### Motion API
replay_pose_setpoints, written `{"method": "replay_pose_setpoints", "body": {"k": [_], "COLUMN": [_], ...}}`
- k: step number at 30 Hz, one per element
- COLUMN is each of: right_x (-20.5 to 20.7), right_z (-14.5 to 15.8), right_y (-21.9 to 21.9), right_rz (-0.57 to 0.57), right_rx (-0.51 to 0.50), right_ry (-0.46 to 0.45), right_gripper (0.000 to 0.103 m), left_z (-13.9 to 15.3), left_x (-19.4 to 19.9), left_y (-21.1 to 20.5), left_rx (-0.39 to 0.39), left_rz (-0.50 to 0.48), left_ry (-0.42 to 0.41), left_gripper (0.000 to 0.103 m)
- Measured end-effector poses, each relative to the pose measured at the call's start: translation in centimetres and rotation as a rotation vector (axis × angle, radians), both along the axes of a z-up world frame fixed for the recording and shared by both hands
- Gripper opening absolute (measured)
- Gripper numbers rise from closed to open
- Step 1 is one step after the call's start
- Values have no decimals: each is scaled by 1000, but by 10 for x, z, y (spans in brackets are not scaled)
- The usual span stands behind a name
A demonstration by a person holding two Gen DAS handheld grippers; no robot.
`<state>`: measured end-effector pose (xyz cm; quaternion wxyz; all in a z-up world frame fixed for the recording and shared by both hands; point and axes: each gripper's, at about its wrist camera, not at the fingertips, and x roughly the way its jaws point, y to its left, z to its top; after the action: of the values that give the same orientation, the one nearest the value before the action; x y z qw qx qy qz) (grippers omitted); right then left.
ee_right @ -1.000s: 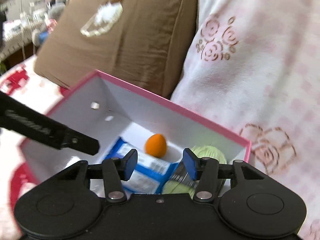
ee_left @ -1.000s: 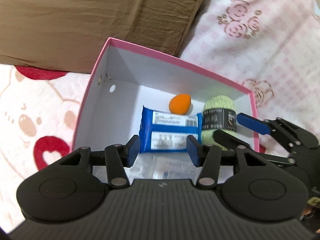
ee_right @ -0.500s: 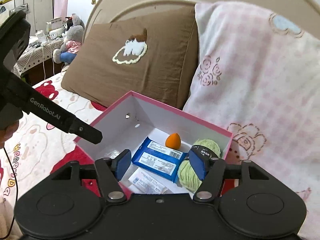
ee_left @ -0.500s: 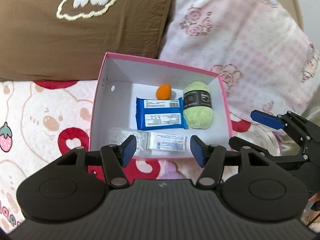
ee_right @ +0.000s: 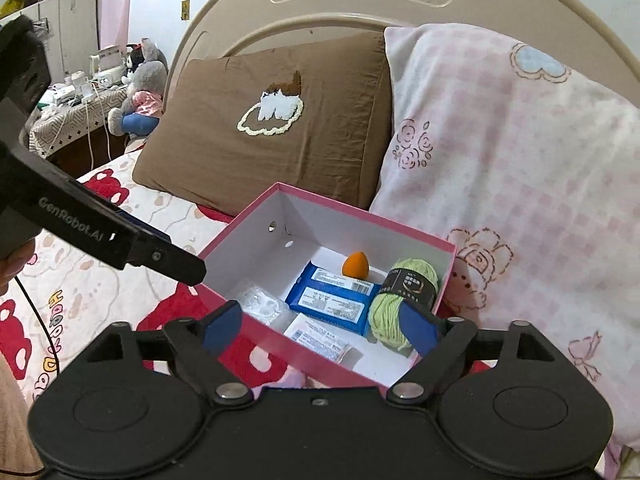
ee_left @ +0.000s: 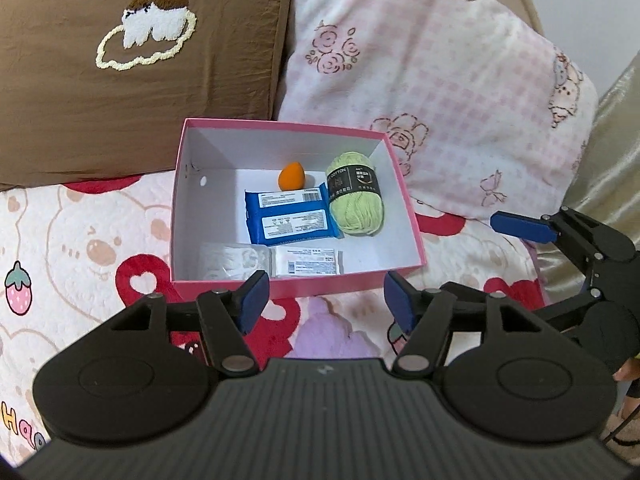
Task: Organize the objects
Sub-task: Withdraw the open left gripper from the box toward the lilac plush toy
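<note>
Both tongs are pulling back from the pink box (ee_left: 296, 282), spread wide and empty. The yarn ball (ee_right: 400, 300) is lying nearest the right tongs (ee_right: 320, 326), ahead of the left tongs (ee_left: 326, 300).

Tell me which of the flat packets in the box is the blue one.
The blue packet mid-box, beside the green yarn; the white packet lies nearer the front wall.
</note>
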<state>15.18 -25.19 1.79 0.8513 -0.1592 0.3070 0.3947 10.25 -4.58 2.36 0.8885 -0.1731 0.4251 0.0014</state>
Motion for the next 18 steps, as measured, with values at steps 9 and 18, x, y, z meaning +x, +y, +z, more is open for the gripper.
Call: {"method": "replay_pose_setpoints", "body": {"k": [9,18], "right_x": [-19,-38], "right_z": [-11,-17], "right_y": [-10,-25], "right_rz": [-57,-80], "right_rx": [-2,27], "right_ry": [64,153], "right_gripper": [93,93], "left_z": [-12,-26], "left_x": [-23,-33], "left_y": [1,-1], "left_rx": [11,9], "left_rz": [-14,-45], "left_ry": [9,12], "left_gripper": [67,71]}}
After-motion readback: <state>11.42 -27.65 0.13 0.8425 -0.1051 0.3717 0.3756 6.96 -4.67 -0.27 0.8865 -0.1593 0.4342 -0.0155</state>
